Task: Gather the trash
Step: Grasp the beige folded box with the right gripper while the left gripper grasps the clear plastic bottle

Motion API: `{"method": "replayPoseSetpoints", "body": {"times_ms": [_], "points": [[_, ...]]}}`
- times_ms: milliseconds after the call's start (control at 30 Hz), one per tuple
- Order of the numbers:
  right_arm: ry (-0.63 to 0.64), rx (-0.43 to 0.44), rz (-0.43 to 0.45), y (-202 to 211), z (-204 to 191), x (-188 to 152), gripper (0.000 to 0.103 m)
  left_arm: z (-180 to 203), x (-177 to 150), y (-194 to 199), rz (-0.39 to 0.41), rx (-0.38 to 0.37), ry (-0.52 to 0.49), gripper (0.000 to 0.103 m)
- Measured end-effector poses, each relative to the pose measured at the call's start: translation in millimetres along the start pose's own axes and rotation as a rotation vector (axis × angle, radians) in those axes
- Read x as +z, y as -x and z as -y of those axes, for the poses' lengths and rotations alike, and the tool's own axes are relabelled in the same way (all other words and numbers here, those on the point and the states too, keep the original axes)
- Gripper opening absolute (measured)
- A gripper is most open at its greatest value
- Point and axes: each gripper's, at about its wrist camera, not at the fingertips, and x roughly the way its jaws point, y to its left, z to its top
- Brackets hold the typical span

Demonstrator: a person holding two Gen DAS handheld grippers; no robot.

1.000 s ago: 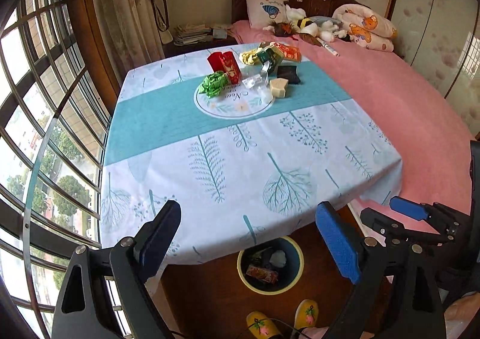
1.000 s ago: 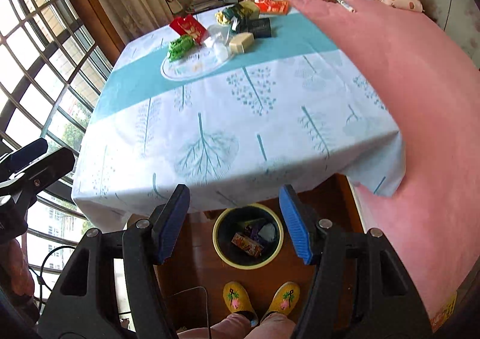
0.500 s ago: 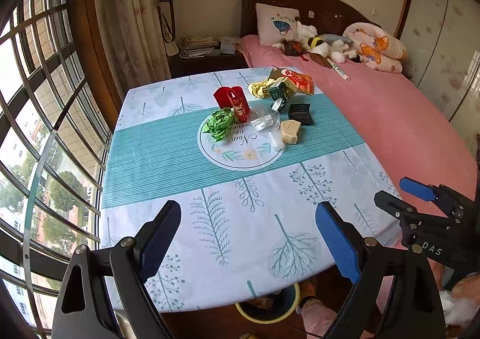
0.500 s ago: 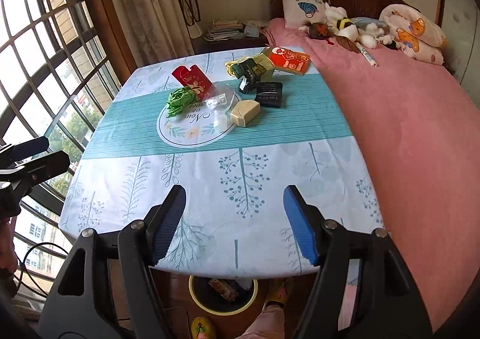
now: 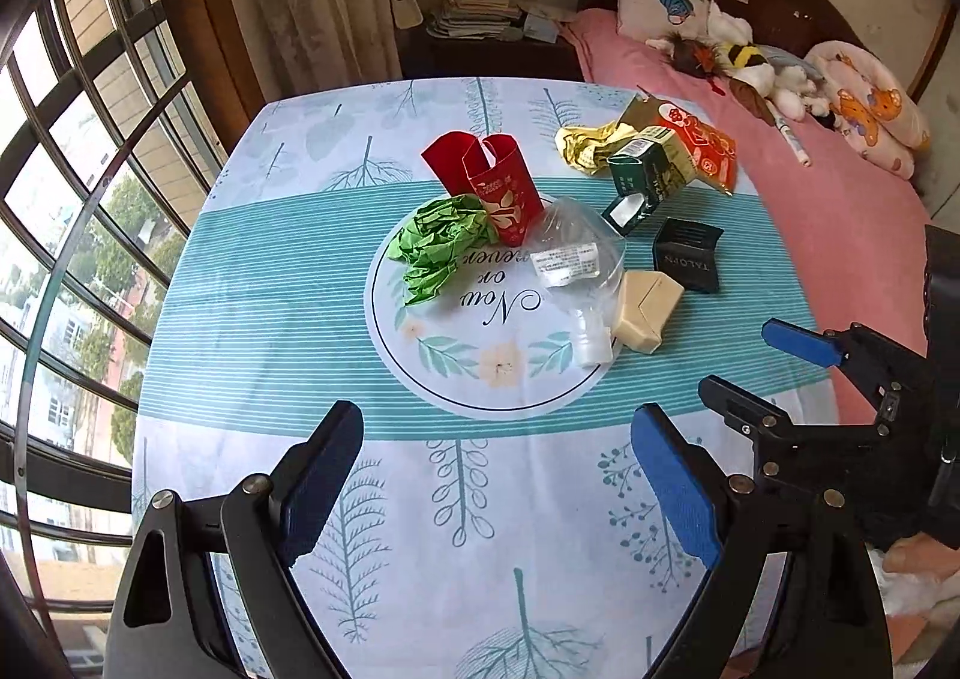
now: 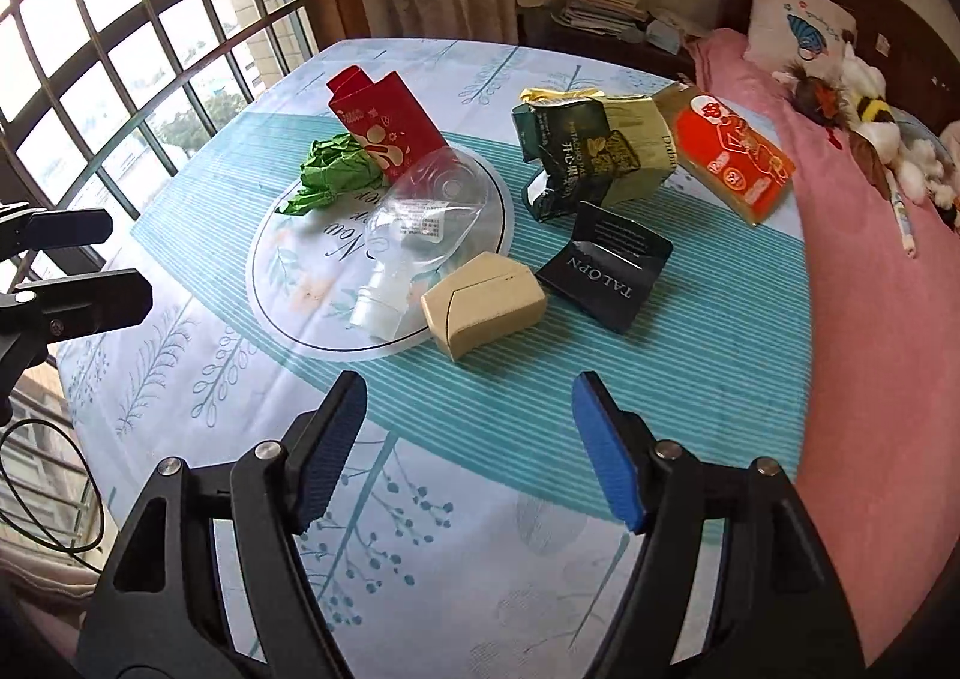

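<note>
Right wrist view puts our right gripper (image 6: 468,439) closest, its fingers (image 6: 606,448) spread wide and empty above the bare tabletop (image 6: 420,529). Our left gripper (image 5: 498,475) hangs likewise wide and empty on its side.

Just beyond the right one lies the tan box (image 6: 483,304), touching the neck of the clear plastic bottle (image 6: 420,217). We judge a careless close here could catch both, or nudge the light bottle so it rolls away across the cloth.

The black sleeve (image 6: 606,265) sits just beside the box, propped open; squeezed on its edge it may fold and slip out.

Farther on, the green crumpled paper (image 6: 336,175) leans against the red carton (image 6: 384,123), and the dark green box (image 6: 570,156) stands near the orange packet (image 6: 732,156). Reaching for those across the nearer pieces risks sweeping them toward the bed (image 6: 870,319).
</note>
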Motion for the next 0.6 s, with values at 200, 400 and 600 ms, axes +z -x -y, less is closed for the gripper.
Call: {"method": "replayPoseSetpoints", "body": {"times_ms": [200,400,600], "points": [[0.108,0.078,-0.061,-59,18,17,0.068,12,18,-45,-0.062,0.042,0.083,0.092],[0.155,0.125,-0.056,-88,28,29,0.069,17,29,-72,-0.096,0.075,0.128,0.092],[0.218,0.099,-0.005,-92,13,28,0.063,17,41,-88,-0.112,0.089,0.157,0.092]]}}
